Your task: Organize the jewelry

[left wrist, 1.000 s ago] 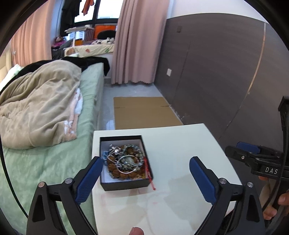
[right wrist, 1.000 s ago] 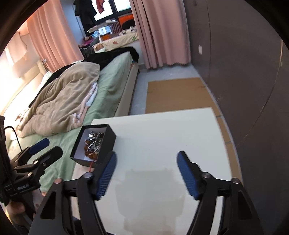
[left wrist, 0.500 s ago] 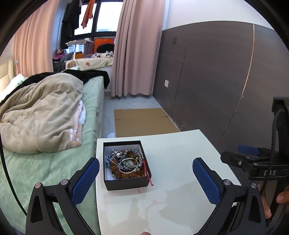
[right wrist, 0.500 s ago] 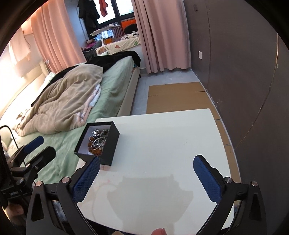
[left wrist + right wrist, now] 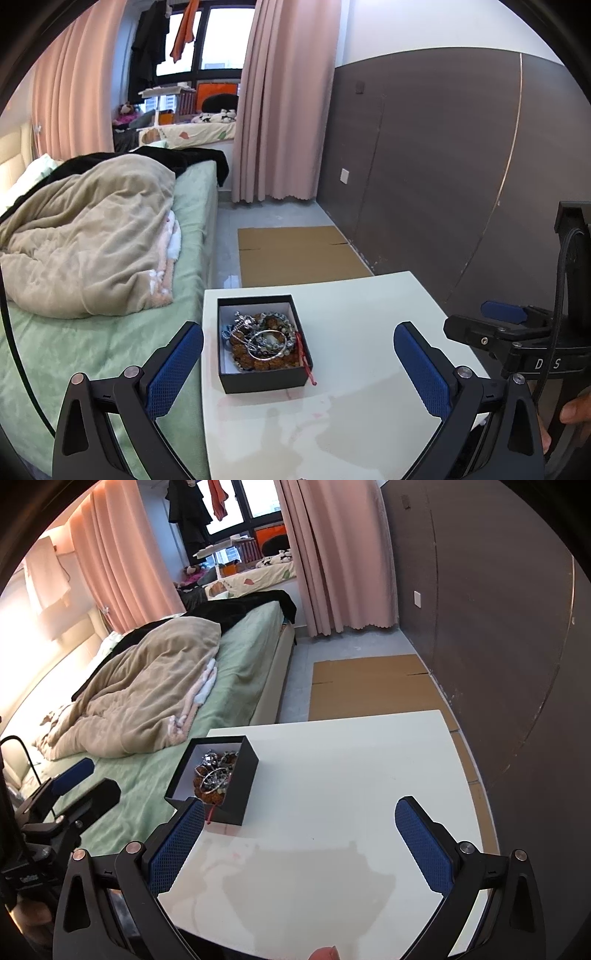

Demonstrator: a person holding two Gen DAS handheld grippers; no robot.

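Bed point(image 5: 110, 332) on the far left, green sheet, beige blanket heaped on it; it runs right up against the left edge of the white surface point(image 5: 369, 332).

Left tool point(image 5: 297, 363): jaws spread wide, nothing between them, held above the near part of the surface. Its left blue pad point(image 5: 173, 369) sits over the bed–surface boundary; the right pad is over bare surface.

Black jewelry box point(image 5: 264, 384), open top, white lining, stands on the surface near its left edge. Inside: tangled pile of jewelry point(image 5: 262, 341), with brown beaded bracelets, a silver bangle on top and silver chain pieces. A red string point(image 5: 304, 360) hangs over the box's right near corner onto the surface.

Risks, left side:
- Box is close to the left edge. A sideways nudge from a pad could push it off onto the bed and spill the contents.
- Pieces look interlocked. Lifting one probably drags others out, or lifts the light box with it.
- The string could catch on a pad during withdrawal.

Right tool point(image 5: 299, 845): jaws also wide apart, empty, over the near middle of the surface. From the right wrist view the box point(image 5: 221, 775) is just beyond its left pad.

Risks, right side:
- Pads are broad and the bangle and chains are thin and smooth, so a pinch may slip or miss.
- Both tools converging on one small box could collide.
- Surface right of the box is bare and glossy; loose beads set there could roll.
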